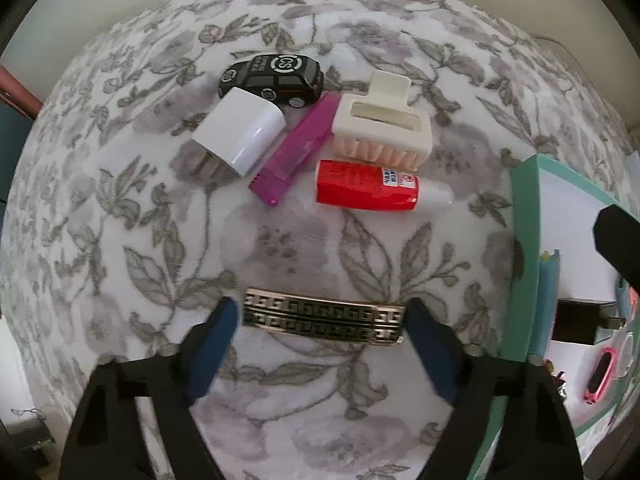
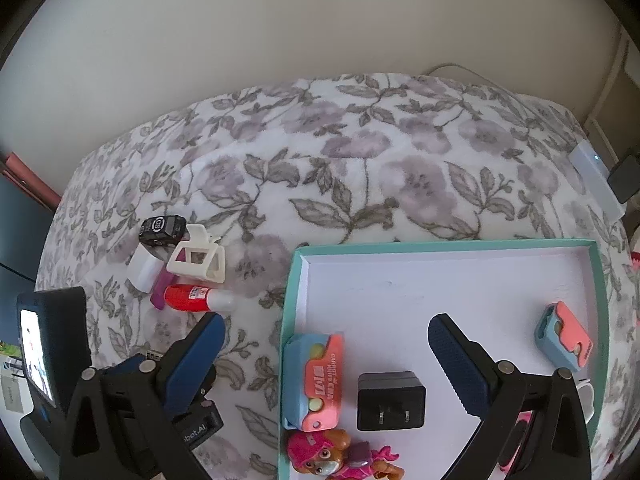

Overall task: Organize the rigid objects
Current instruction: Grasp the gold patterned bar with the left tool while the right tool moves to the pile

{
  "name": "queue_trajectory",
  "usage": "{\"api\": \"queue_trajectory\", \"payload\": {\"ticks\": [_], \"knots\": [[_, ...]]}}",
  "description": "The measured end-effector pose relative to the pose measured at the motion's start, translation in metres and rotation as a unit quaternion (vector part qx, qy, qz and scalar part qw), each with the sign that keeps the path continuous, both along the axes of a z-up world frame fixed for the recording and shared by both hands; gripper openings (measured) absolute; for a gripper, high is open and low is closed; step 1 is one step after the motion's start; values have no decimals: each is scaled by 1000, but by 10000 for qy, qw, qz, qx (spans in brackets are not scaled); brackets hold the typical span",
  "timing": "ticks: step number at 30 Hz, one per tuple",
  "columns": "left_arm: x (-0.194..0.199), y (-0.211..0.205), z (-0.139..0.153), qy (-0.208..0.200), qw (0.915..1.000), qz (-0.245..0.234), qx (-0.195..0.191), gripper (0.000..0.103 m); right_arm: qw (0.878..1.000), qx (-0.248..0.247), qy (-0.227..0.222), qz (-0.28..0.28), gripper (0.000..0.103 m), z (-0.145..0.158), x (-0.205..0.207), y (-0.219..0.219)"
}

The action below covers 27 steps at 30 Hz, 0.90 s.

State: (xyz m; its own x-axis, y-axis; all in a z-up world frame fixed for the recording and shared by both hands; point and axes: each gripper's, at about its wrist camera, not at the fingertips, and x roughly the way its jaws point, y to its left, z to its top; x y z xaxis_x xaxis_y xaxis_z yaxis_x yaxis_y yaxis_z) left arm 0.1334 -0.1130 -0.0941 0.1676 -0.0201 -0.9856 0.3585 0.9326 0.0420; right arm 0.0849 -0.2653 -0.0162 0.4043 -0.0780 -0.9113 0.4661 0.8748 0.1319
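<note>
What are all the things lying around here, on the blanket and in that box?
Hair barrette: 1, gold and black, on blanket between left gripper's fingers.
Toy car: 1, black, far end of the cluster.
White cap-like block: 1, white, beside the car.
Purple case: 1, purple, middle of cluster.
Hair claw clip: 1, cream, right of the purple case.
Glue bottle: 1, red, lying flat.
Box: 1, teal rim, white inside.
Charger plug: 1, black, in box.
Blue-and-pink cases: 2, in box.
Pup figure: 1, pink, box's near edge.
Blanket: 1, floral.
Left gripper: open.
Right gripper: open, over the box's left edge.
</note>
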Motion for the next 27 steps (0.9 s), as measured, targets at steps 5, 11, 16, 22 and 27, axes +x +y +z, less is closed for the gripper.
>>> {"api": "queue_trajectory", "payload": {"ticks": [5, 11, 16, 22, 27], "knots": [[5, 7, 2, -30, 10000, -2, -50, 83, 10000, -62, 10, -1, 103, -2, 2, 3], [31, 48, 8, -322, 9956, 830, 298, 83, 9997, -4, -230, -24, 103, 4, 4, 9], [52, 102, 18, -478, 9812, 1852, 267, 83, 9988, 191, -419, 177, 103, 5, 17, 29], [62, 151, 34, -674, 9605, 2698, 59, 83, 9974, 280, -387, 545, 103, -11, 40, 70], [67, 167, 48, -782, 9521, 2951, -187, 83, 9973, 278, -195, 650, 102, -32, 55, 87]]}}
